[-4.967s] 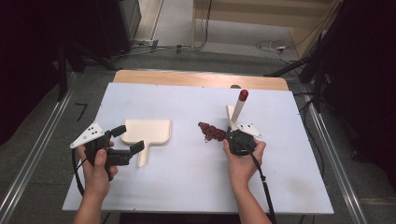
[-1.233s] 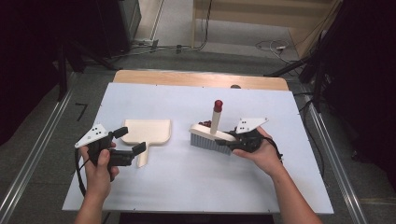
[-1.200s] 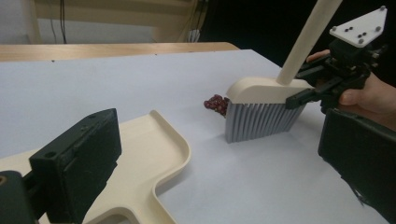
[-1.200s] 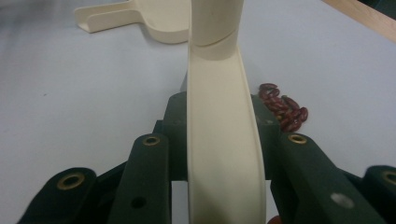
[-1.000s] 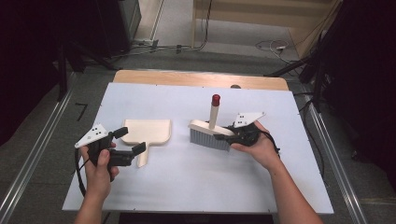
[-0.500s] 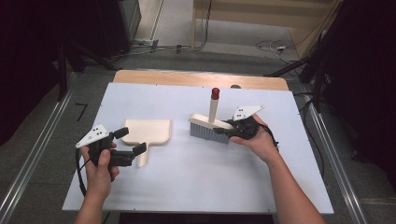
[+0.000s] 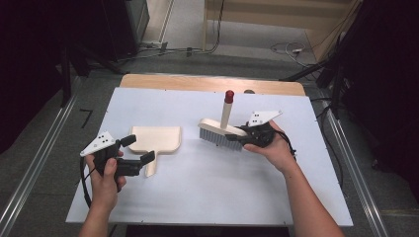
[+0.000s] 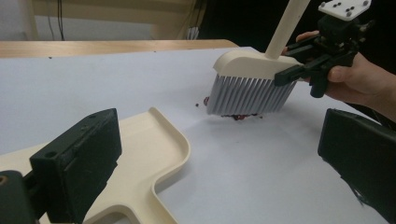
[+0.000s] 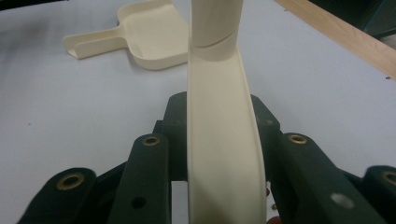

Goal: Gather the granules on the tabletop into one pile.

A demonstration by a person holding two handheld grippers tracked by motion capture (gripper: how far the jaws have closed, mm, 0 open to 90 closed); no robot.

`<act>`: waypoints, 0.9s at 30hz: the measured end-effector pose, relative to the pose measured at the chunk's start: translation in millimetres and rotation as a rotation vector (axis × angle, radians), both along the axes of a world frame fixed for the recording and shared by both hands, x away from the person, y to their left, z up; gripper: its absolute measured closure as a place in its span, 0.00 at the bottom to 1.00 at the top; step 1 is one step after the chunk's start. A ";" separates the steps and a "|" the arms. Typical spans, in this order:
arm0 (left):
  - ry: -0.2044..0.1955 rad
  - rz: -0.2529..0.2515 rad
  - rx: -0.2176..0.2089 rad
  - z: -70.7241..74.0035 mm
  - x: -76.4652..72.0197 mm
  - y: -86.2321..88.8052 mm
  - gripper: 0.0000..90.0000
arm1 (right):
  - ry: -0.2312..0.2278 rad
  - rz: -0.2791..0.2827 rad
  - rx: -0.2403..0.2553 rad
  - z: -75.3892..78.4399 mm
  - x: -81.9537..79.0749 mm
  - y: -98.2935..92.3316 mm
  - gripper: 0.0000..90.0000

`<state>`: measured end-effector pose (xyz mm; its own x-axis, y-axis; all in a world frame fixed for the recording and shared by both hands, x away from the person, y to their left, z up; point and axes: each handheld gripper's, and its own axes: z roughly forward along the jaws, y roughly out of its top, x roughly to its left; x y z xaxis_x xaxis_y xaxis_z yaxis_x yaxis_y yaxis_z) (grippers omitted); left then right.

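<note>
Cream brush [image 7: 220,133] clamped in the right gripper [image 7: 247,140], bristles over red crumbs [image 8: 238,116].
Left gripper [image 7: 132,154] jaws wide open beside the dustpan [image 7: 157,140], holding nothing.

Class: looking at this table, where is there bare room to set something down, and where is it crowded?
Free: the white table in front of the brush, between the two forearms, and the far strip behind the dustpan. Crowded: the gap between dustpan and brush, where red crumbs lie under the bristles.
</note>
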<state>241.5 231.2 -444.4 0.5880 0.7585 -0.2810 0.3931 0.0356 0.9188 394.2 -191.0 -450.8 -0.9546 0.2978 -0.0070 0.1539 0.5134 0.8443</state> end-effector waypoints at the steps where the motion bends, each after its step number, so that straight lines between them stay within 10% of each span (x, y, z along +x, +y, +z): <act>1: -0.001 -0.001 0.000 0.1 -0.1 0.0 0.00 | -0.006 -0.001 0.008 2.2 -2.1 -0.3 0.73; 10: -0.005 -0.002 -0.002 1.3 -1.1 -0.3 0.00 | -0.032 -0.151 0.096 25.4 -25.2 -14.5 0.73; 20: -0.005 -0.004 0.000 1.2 -0.4 -0.7 0.00 | -0.111 -0.697 -0.003 1.3 -54.2 -29.7 0.73; 27: -0.004 -0.007 0.006 1.2 -0.2 -2.4 0.00 | -0.133 -0.879 -0.037 -26.3 -55.2 -19.1 0.73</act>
<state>241.3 228.8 -443.2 0.5946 0.7558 -0.2743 0.3897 0.0275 0.9205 339.0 -210.1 -477.1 -0.3721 0.9196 -0.1260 0.4067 0.2836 0.8684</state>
